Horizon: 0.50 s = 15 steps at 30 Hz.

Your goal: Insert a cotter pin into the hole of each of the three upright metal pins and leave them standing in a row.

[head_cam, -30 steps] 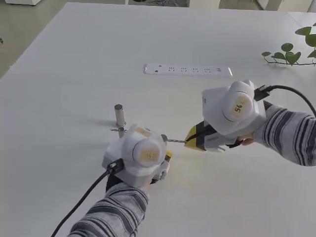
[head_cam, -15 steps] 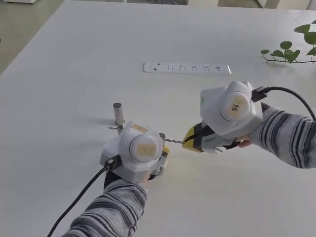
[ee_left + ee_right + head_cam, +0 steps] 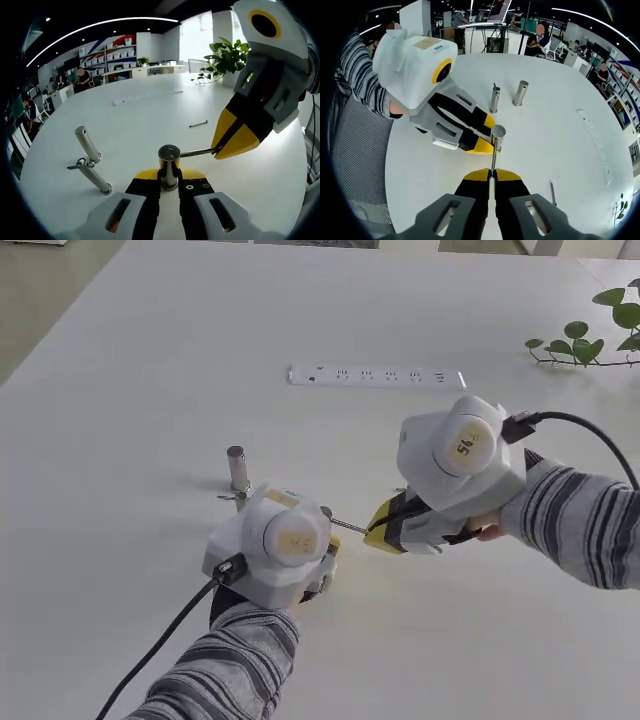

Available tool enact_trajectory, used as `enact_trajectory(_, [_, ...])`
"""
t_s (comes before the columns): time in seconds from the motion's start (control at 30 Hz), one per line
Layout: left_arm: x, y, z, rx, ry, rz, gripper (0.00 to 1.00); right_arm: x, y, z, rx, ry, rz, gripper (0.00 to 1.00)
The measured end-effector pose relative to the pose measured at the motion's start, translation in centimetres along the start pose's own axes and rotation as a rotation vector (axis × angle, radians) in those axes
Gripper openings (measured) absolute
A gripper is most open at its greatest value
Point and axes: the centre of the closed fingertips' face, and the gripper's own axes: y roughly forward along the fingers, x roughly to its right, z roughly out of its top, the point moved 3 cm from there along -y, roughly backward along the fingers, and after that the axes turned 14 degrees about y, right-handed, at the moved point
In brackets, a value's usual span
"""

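While upright in the left tongs (image 3: 169, 176), a glossy cylindrical metal pin (image 3: 169, 159).

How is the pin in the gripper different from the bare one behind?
The gripped pin sits clamped in the left gripper; the back pin stands free. The right gripper holds a cotter pin at the gripped pin; the back pin has none. Both are shiny and upright.

On the table (image 3: 150, 360), one metal pin (image 3: 169, 165) stands in the left gripper (image 3: 170, 181). The right gripper (image 3: 378, 530) brings a cotter pin (image 3: 196, 152) against it from the right. Two other pins (image 3: 87, 144) stand left, and a power strip (image 3: 377, 376) lies behind.
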Motion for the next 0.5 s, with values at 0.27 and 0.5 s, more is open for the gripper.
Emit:
enact_trajectory(0.27, [0.02, -0.02, 0.00, -0.004, 0.003, 0.003, 0.09, -0.22, -0.01, 0.13, -0.030, -0.041, -0.037, 0.00])
enact_trajectory(0.5, [0.03, -0.01, 0.01, -0.009, 0.004, 0.011, 0.09, -0.12, 0.07, 0.04, -0.052, -0.035, -0.059, 0.00])
